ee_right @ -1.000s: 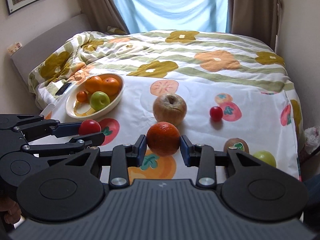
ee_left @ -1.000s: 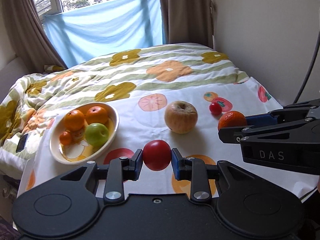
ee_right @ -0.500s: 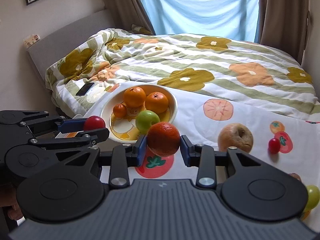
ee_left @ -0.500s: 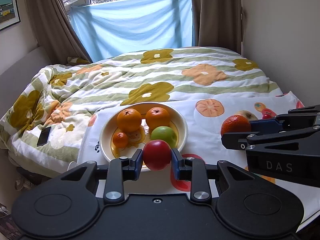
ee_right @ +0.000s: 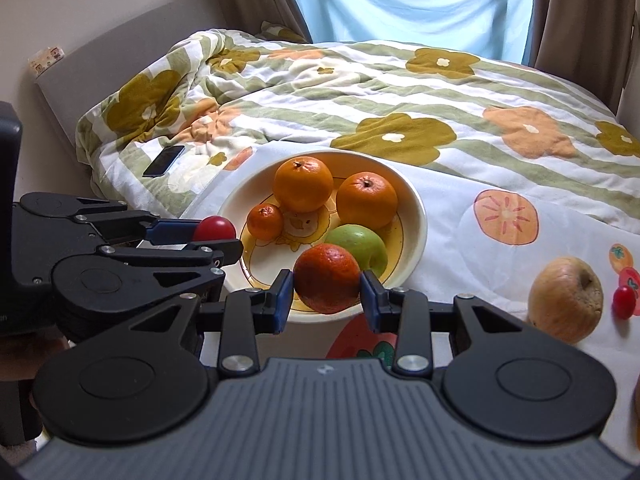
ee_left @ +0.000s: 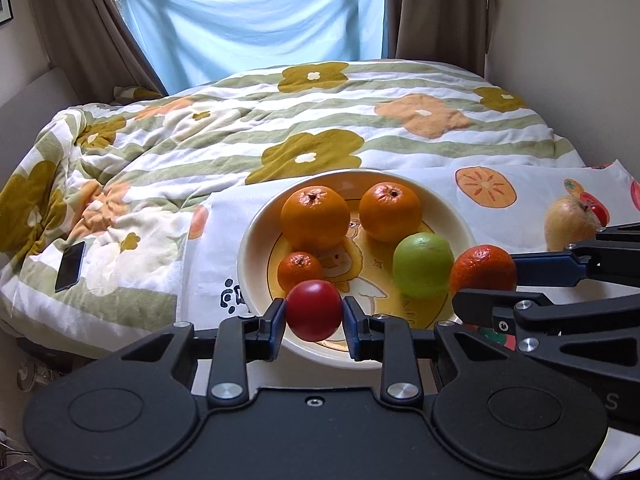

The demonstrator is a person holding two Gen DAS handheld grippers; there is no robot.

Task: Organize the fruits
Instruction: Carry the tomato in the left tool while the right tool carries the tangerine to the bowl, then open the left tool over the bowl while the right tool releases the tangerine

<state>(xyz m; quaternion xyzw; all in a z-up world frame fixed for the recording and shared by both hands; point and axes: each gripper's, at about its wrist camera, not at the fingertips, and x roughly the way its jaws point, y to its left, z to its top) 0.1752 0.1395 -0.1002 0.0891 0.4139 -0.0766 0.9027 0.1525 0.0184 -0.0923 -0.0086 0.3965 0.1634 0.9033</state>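
Both hands loaded over the bowl [ee_left: 256, 248]! The left gripper [ee_left: 314, 318] has its fingers closed on the red tomato [ee_left: 314, 310] at the near rim; the right gripper [ee_right: 326, 300] has its fingers clamped across a dark orange [ee_right: 327, 278], just beside the green apple [ee_right: 358, 244]. The tomato looks smooth and soft-skinned (easy to bruise), so hold it lightly across its widest part. The orange looks firmer, with a grippier peel. A russet apple [ee_right: 566, 298] and cherry tomato [ee_right: 624, 307] wait on the bed.
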